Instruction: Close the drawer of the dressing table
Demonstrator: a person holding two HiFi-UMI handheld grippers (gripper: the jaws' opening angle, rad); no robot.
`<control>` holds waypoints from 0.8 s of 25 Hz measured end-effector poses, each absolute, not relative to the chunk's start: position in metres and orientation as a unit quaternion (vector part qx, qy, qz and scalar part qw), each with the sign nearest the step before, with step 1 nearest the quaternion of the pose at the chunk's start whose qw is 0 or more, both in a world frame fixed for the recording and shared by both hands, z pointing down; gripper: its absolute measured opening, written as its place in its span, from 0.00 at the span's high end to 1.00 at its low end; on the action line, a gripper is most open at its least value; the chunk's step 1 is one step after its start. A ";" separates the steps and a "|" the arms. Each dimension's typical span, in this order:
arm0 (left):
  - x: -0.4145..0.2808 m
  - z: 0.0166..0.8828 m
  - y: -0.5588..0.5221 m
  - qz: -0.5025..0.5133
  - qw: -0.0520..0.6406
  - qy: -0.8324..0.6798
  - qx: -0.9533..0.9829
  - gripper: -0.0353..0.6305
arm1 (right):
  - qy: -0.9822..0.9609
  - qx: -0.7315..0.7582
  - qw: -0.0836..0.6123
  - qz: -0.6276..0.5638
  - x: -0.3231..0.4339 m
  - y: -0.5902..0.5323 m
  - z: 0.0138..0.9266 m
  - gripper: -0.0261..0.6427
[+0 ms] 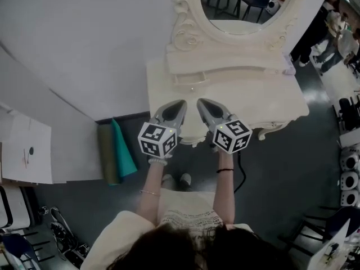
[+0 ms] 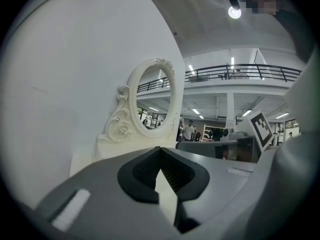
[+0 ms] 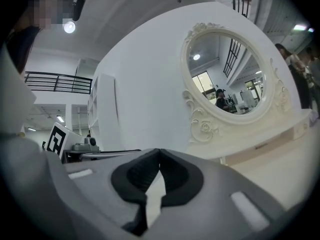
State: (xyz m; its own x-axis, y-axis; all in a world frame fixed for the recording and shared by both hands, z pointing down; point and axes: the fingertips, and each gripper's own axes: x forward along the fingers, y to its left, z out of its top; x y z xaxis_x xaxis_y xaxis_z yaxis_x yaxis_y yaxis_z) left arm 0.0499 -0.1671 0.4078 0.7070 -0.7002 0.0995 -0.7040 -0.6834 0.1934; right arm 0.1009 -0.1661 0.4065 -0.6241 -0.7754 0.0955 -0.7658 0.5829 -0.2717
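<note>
The cream dressing table [image 1: 264, 100] stands against a white wall, with its oval mirror [image 1: 242, 4] at the back. Under the mirror shelf is a small drawer front with a knob [image 1: 192, 86]. Both grippers hover side by side over the table's front edge, pointing at the mirror. My left gripper [image 1: 182, 102] is shut, tips touching, nothing in it. My right gripper [image 1: 200, 101] is also shut and empty. The left gripper view shows closed jaws [image 2: 160, 149] before the mirror [image 2: 155, 96]; the right gripper view shows its closed jaws [image 3: 159, 150] and the mirror [image 3: 227, 79]. The table's front face is hidden.
Rolled green mats [image 1: 118, 151] lean on the floor left of the table. White boards [image 1: 25, 151] lie at far left. A black cable [image 1: 242, 173] hangs by the right table leg. People [image 1: 337, 27] stand at upper right, with equipment [image 1: 349, 173] along the right edge.
</note>
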 end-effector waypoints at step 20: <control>0.061 0.461 -0.227 0.047 0.161 -0.358 0.918 0.94 | 0.872 -0.447 -0.003 -0.198 0.106 -0.234 0.450 0.96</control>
